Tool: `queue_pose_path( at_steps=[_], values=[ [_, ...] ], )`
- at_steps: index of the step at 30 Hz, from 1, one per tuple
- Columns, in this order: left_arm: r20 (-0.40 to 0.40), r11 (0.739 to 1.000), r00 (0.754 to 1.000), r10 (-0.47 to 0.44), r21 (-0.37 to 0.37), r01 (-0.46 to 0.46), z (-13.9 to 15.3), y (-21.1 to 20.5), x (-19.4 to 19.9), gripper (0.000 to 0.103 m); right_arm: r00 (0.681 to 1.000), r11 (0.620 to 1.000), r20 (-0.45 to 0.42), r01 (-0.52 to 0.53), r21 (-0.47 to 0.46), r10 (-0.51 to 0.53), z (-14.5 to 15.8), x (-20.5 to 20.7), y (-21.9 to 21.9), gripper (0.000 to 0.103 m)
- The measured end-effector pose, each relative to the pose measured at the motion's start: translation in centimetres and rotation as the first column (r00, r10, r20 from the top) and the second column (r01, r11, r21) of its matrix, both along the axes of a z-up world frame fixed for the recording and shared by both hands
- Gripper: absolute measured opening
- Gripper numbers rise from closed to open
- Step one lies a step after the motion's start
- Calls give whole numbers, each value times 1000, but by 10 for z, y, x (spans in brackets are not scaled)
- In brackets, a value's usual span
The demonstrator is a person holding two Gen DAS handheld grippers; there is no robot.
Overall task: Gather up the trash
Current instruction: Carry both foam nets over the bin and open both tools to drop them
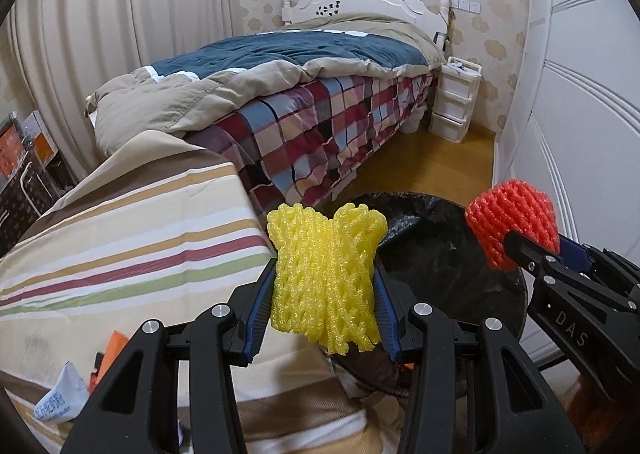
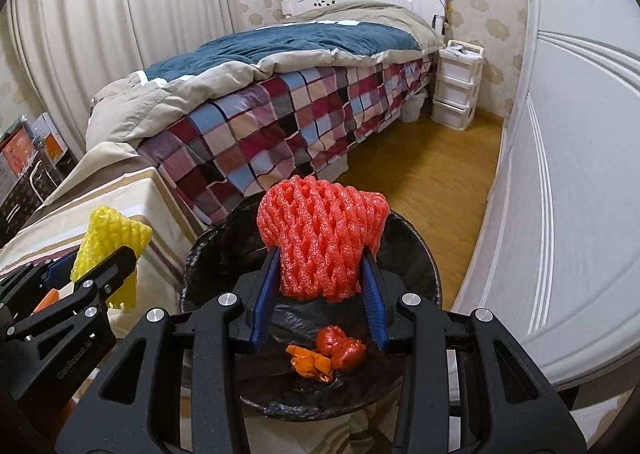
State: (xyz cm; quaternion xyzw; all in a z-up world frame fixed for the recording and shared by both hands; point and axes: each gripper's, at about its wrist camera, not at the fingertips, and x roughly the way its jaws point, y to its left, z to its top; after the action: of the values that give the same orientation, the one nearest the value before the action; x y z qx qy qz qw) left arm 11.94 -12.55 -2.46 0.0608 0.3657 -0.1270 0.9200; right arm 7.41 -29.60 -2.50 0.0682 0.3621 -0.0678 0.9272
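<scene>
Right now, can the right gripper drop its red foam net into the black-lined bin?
Probably yes. The right gripper, shut on the red foam net, sits above the open bin, nothing between them.

- Your left wrist camera looks forward and down along its fingers [image 1: 264, 294], close above the striped table [image 1: 120, 238].
- Your right wrist camera, angled alike, sits close over the black-lined bin [image 2: 416, 254].
- Both views share the bed [image 1: 320, 121], the bin and the white drawer unit [image 1: 454, 97].
</scene>
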Motion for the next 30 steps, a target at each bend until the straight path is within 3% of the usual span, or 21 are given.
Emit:
queue_pose_path(
  at_steps=[9,12,14,17,30],
  values=[
    [-8,1000,1000,-2,21,2,-7,-15,10,47,1000,1000,-21,14,5,-13,-9,8,-8,39],
    [-6,1000,1000,2,30,-2,-8,-18,12,51,1000,1000,-20,20,3,-20,-9,10,-9,40],
    [-9,1000,1000,4,28,-3,-9,-18,13,59,999,1000,-15,30,2,-30,-10,10,-11,53],
    [4,1000,1000,12,28,-12,-9,-18,11,75,999,999,-9,44,0,-44,-10,9,-13,61],
    [21,999,999,45,29,-45,0,-9,4,84,998,998,-4,67,-19,-67,-6,-2,-15,67]
  ],
)
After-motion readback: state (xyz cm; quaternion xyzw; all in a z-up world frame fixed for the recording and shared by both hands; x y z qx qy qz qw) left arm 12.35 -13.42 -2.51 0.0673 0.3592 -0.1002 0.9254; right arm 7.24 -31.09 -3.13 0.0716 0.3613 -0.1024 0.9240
